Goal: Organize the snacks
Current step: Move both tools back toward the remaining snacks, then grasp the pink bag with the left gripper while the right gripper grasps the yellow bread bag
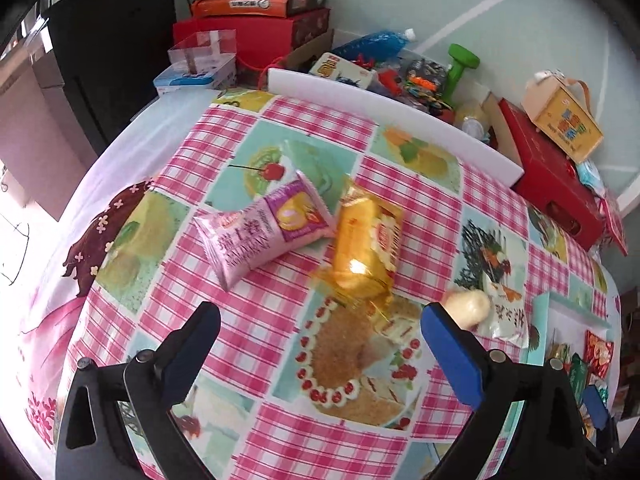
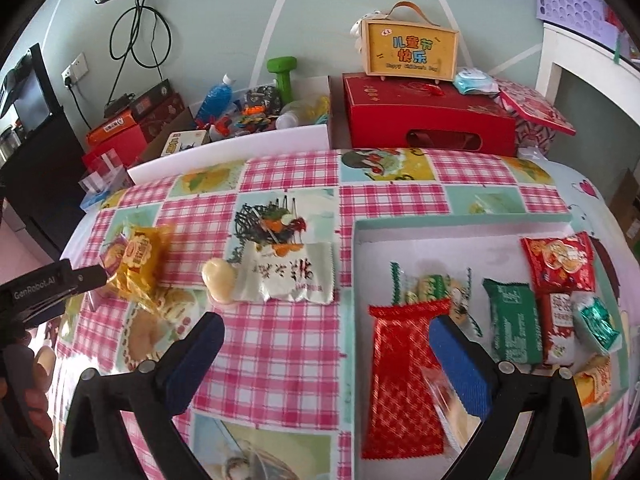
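My left gripper (image 1: pixel 320 332) is open and empty above the checked tablecloth (image 1: pixel 280 432). Just ahead of it lie a gold packet (image 1: pixel 366 248) and a pink packet (image 1: pixel 264 232), side by side. A white packet (image 1: pixel 504 312) with a pale yellow piece (image 1: pixel 468 306) at its end lies to the right. My right gripper (image 2: pixel 328 344) is open and empty, over the left edge of a white tray (image 2: pixel 460 240). Its right finger (image 2: pixel 460 364) hangs over a red packet (image 2: pixel 404 368) in the tray. The white packet (image 2: pixel 288 276) and gold packet (image 2: pixel 136 264) lie left of the tray.
The tray also holds a green packet (image 2: pixel 512 320), a red bag (image 2: pixel 558 260) and several more snacks. Behind the table's far edge stand a red gift box (image 2: pixel 424 116), a yellow handled box (image 2: pixel 412 50), a green dumbbell (image 2: pixel 284 74) and a blue bottle (image 2: pixel 214 98).
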Demonstrator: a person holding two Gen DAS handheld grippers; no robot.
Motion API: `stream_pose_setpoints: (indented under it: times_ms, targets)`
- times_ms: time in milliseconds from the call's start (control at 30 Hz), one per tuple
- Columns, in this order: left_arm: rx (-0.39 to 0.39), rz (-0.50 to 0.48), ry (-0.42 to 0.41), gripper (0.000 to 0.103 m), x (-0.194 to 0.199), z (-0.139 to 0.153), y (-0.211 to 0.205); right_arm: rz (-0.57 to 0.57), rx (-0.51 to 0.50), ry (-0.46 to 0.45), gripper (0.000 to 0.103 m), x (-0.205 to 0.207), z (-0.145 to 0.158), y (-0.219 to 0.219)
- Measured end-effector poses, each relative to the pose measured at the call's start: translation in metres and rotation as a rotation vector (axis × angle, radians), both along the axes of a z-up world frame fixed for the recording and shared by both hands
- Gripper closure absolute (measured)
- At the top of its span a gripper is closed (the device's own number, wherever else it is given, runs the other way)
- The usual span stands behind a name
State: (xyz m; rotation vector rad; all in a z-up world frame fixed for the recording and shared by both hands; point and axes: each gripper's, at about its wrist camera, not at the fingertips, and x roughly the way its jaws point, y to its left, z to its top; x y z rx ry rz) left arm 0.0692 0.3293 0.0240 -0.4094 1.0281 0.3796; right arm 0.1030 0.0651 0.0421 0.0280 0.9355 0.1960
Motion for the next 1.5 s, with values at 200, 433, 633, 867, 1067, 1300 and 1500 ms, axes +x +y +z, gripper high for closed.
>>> stream_pose_setpoints:
  times_ms: [200,433,633,867,1067,1300,1500]
  targets:
    - [-0.05,-0.068,-0.005,0.003,0.017,0.003,0.019,0.015,-0.005,0.021,0.0,0.022,0.001,0.014]
    - [-0.061,-0.044,0.019,0.003,0.032,0.0,0.055,0.056,0.035,0.039,0.001,0.038,0.004,0.037]
    - [-0.033,-0.054,0.049,0.003,0.04,-0.005,0.076,0.134,0.083,0.061,0.004,0.054,0.006,0.088]
    - [-0.022,-0.074,0.066,0.003,0.046,-0.01,0.101,0.232,0.054,0.103,0.01,0.065,-0.015,0.157]
    - [-0.025,-0.103,0.052,0.003,0.051,-0.011,0.111,0.242,0.03,0.144,0.018,0.078,-0.036,0.188]
    - [-0.057,-0.121,0.037,0.003,0.054,-0.017,0.113,0.249,0.015,0.16,0.041,0.08,-0.044,0.2]
    - [-0.065,-0.156,0.039,0.003,0.056,-0.021,0.101,0.246,-0.013,0.151,0.056,0.075,-0.044,0.194]
